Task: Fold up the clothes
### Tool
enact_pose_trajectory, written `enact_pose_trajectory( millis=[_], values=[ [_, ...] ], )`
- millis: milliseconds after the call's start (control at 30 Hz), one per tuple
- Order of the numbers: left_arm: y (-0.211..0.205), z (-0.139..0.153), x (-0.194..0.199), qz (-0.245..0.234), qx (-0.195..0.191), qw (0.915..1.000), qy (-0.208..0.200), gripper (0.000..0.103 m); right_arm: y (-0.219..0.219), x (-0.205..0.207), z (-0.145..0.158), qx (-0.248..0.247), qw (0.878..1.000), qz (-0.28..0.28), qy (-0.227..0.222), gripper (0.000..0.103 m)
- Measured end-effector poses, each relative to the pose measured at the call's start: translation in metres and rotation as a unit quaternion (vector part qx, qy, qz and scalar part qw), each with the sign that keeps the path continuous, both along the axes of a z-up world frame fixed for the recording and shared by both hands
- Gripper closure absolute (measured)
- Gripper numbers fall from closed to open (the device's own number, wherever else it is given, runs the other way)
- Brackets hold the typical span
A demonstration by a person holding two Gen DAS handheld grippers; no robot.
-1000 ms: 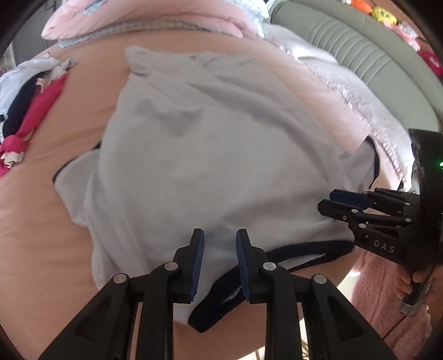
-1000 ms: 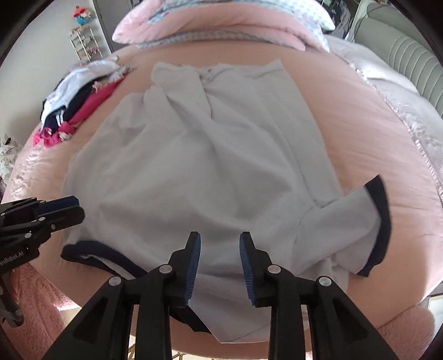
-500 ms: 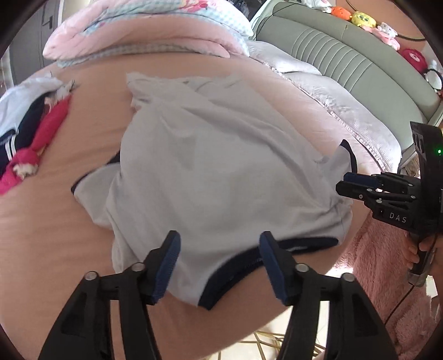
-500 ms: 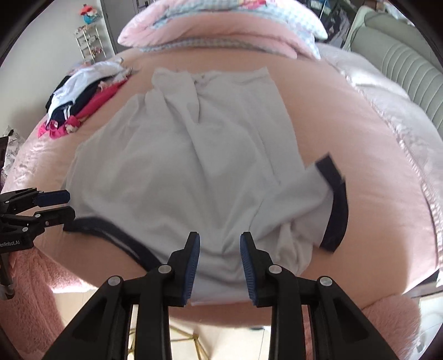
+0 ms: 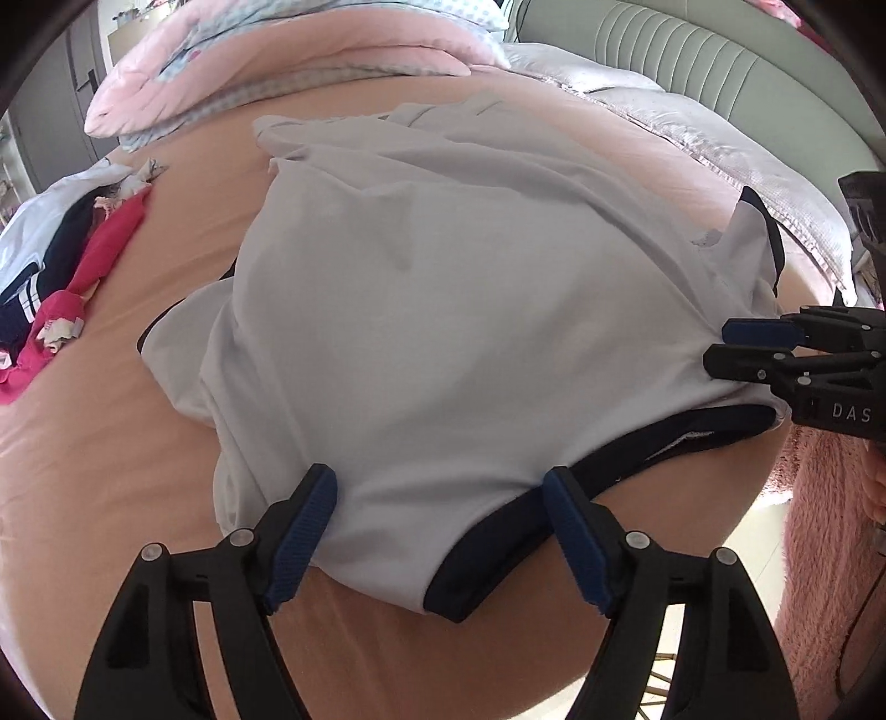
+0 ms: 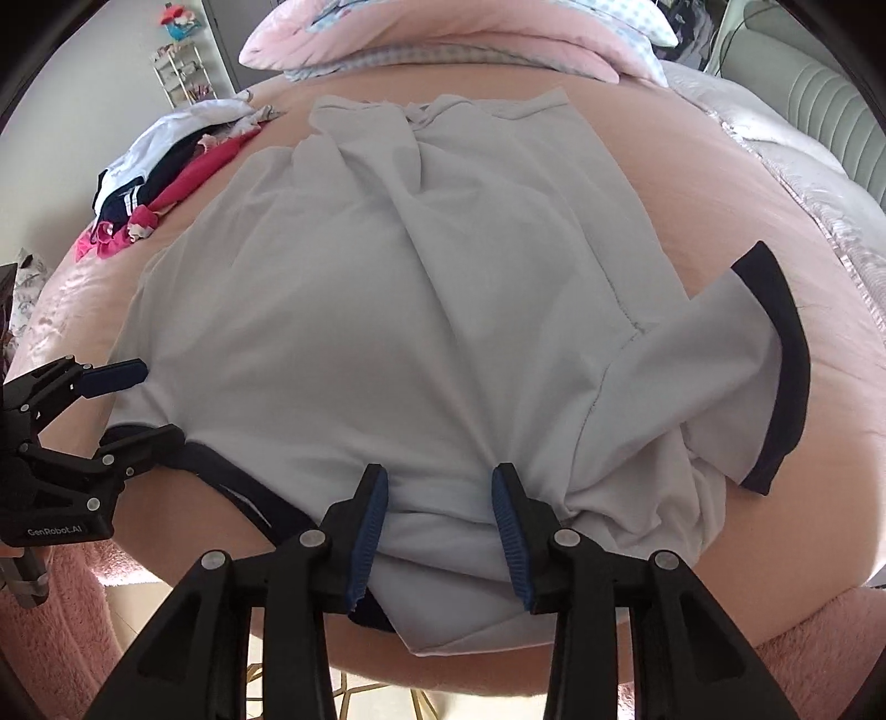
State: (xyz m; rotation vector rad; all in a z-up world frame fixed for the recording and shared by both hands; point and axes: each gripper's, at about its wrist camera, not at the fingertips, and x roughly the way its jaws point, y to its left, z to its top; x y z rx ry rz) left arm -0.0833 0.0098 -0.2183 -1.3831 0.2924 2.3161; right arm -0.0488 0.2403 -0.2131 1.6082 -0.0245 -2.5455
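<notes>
Nearest us, our left gripper has its fingers spread and opening wider, straddling the navy-trimmed neckline of the white T-shirt without pinching it. Our right gripper is also opening; cloth at the shoulder bunches between its fingers, but they look released, not clamped. The shirt lies spread on the pink bed, collar end toward us, hem far off by the pillows; a heap of other clothes waits at the far left. We judge this the smoothing stage before the first fold; next we need a fresh grasp on a sleeve or side edge.
</notes>
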Motion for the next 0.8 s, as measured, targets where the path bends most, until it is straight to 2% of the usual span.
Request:
enact_pose_trajectory(
  millis=[233,333,400,433,533,633,733,800],
  values=[
    [-0.011,0.014,-0.014,0.022,0.032,0.999,-0.024,0.027,0.0,-0.01,0.017,0.005,1.0,-0.026,0.015,0.064],
    [-0.008,0.033,-0.025,0.024,0.045,0.9987,0.007,0.027,-0.002,-0.009,0.03,0.008,0.999,-0.029,0.036,0.064],
    [0.0,0.041,-0.037,0.025,0.029,0.999,0.025,0.027,-0.001,-0.019,0.037,0.016,0.998,-0.036,0.048,0.063],
    [0.004,0.044,-0.043,0.026,0.021,0.9989,0.032,0.027,0.0,-0.029,0.039,0.024,0.998,-0.043,0.047,0.057],
    [0.008,0.029,-0.064,0.041,0.011,0.9991,0.0,0.027,0.01,-0.043,0.021,0.031,0.998,-0.059,0.009,0.055],
    [-0.01,0.006,-0.059,0.053,-0.008,0.9973,-0.05,0.027,0.024,-0.05,0.0,0.026,0.996,-0.075,-0.029,0.055],
    [-0.034,0.004,-0.032,0.039,0.013,0.9981,-0.045,0.027,0.045,-0.022,0.005,0.009,0.996,-0.084,-0.026,0.055],
    [-0.055,0.016,-0.024,0.058,0.054,0.9961,-0.04,0.027,0.061,-0.006,0.011,-0.002,0.995,-0.102,-0.018,0.055]
  ],
)
